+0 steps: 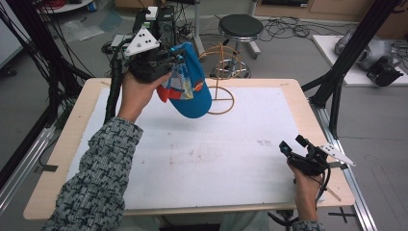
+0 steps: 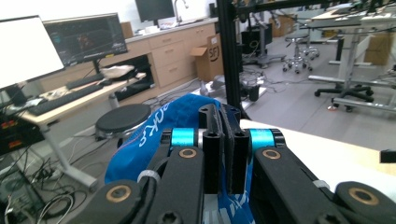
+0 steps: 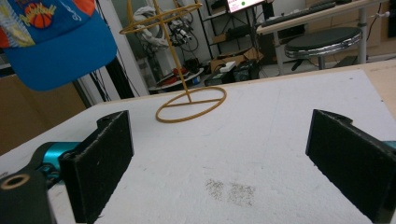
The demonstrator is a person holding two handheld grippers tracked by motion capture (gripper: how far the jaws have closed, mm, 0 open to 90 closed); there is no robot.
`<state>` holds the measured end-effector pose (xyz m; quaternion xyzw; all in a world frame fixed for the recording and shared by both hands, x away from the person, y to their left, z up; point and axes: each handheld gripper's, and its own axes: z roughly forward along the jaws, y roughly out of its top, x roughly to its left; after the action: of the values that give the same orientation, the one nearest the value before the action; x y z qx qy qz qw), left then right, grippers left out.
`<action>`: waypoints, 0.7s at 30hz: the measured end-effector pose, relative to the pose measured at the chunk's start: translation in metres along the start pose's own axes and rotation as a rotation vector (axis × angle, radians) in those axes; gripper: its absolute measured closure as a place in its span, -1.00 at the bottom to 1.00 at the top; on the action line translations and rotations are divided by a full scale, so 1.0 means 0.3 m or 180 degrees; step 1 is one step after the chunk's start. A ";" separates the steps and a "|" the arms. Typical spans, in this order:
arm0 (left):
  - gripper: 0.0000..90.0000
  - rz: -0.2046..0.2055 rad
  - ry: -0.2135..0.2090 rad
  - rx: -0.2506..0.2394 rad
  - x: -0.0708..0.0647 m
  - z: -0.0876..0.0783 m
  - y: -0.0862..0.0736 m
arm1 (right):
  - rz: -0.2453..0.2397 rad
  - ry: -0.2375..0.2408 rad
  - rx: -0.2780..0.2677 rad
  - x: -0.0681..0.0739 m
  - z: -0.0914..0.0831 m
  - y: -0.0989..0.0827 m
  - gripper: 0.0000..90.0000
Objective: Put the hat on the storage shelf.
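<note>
Left gripper (image 1: pixel 166 62) has its jaws clamped on a blue fabric baseball cap (image 1: pixel 192 86), dangling upper centre of the high view beside the yellow wire stand (image 1: pixel 220 79). Right gripper (image 1: pixel 293 148) sits lower right, jaws wide apart.

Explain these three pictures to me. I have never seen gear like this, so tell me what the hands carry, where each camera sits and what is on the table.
No robot here: a person holds a hand-held clamp with two black jaws in each hand. The high view looks down on the table from above the person. The other two pictures come from small cameras riding on the clamps, looking along their jaws. The left gripper is shut on the fabric of a blue cap and holds it in the air beside a yellow wire stand, which stands on the white sheet. The right gripper rests low near the table's right edge, jaws wide open, holding nothing.
</note>
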<state>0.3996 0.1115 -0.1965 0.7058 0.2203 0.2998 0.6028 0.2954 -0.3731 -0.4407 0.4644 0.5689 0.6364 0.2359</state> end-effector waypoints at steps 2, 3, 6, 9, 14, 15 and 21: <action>0.95 0.0024 -0.0027 -0.0024 -0.009 0.003 0.019 | -0.0012 0.0003 -0.0001 -0.001 -0.001 0.000 -0.85; 0.95 0.0041 -0.0046 -0.0038 -0.014 0.005 0.028 | -0.0007 0.0003 0.0001 -0.004 -0.004 -0.001 -0.85; 0.95 0.0076 -0.0102 -0.0075 -0.029 0.014 0.051 | 0.0001 -0.0012 0.0008 -0.008 -0.011 -0.001 -0.85; 0.95 0.0114 -0.0148 -0.0078 -0.039 0.029 0.074 | -0.0001 -0.0017 0.0005 -0.012 -0.017 0.000 -0.85; 0.95 0.0151 -0.0246 -0.0110 -0.058 0.071 0.115 | -0.0005 -0.0006 -0.0005 -0.014 -0.030 -0.002 -0.85; 0.95 0.0162 -0.0254 -0.0115 -0.061 0.080 0.121 | -0.0014 -0.0013 -0.0003 -0.013 -0.033 -0.002 -0.85; 0.95 0.0174 -0.0312 -0.0148 -0.066 0.132 0.147 | -0.0075 -0.0030 0.0031 -0.014 -0.045 -0.003 -0.85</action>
<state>0.4104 0.0618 -0.1601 0.7112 0.1641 0.2863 0.6207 0.2854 -0.3833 -0.4417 0.4618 0.5763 0.6286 0.2438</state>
